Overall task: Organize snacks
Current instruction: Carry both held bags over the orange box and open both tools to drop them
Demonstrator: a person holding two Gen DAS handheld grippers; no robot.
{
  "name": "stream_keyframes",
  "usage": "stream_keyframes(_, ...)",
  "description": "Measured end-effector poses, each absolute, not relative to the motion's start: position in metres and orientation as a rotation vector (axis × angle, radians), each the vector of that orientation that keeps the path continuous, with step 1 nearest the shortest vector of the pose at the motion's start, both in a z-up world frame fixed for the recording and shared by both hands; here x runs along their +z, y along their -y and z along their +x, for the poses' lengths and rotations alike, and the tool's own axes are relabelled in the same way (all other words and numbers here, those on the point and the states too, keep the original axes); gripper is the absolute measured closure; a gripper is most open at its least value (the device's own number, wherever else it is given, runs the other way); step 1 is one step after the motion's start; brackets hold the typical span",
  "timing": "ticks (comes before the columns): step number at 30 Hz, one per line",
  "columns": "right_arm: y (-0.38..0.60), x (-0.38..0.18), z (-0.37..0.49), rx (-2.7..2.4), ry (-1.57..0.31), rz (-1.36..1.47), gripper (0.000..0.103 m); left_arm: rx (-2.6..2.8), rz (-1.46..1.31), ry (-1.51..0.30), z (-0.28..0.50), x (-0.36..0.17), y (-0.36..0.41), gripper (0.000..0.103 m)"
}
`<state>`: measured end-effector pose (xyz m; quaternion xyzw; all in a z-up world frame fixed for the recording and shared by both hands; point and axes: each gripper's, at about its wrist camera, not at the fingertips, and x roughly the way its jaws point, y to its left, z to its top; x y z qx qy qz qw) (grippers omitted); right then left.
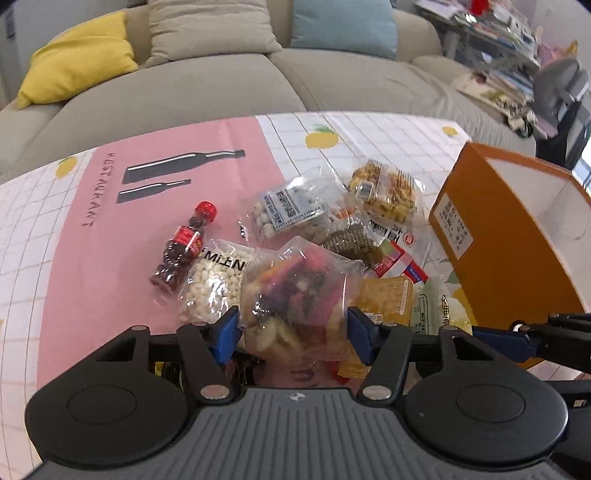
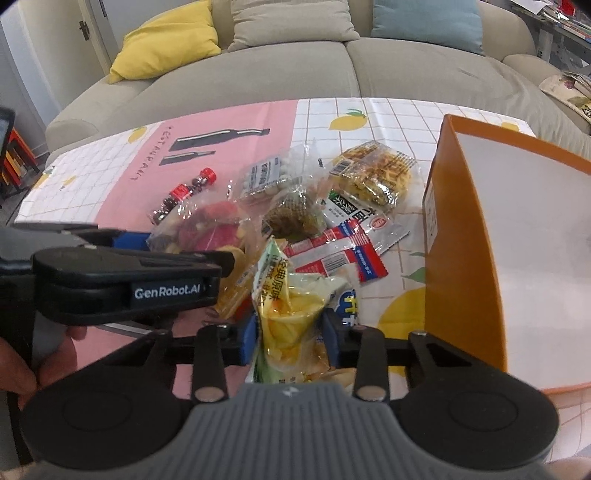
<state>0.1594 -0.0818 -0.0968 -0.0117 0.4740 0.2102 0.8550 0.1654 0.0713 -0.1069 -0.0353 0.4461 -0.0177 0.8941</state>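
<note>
Left wrist view: the left hand-held gripper [image 1: 293,326] is clamped on a clear bag of mixed dried fruit [image 1: 295,295], above the snack pile on the table [image 1: 66,258], near the orange box [image 1: 513,236].

Right wrist view: the right hand-held gripper [image 2: 290,338] pinches a yellow chip packet [image 2: 291,314] just beside that orange box [image 2: 461,258].

Beige fabric sofa [image 1: 229,85] behind the table. Three cushions lean on its backrest: yellow cushion [image 1: 77,62] left, beige cushion [image 1: 207,26] middle, light blue cushion [image 1: 343,26] right. White grid tablecloth with lemon print [image 1: 369,136] covers the table; pink paper placemat with black bottle graphics [image 1: 110,236] lies flat on its left part. Cluttered pile of magazines and papers [image 1: 506,48] on furniture at far right, blurred. Red-orange metal rack [image 2: 16,162] at far left edge.
</note>
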Motion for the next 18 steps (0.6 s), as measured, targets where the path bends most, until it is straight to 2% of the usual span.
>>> stream_keyframes(18, 0.123, -0.006, 0.113, 0.523, -0.808, 0.055, 0.070, -0.004, -0.181, -0.804, 0.097, -0.006, -0.071, 0.035)
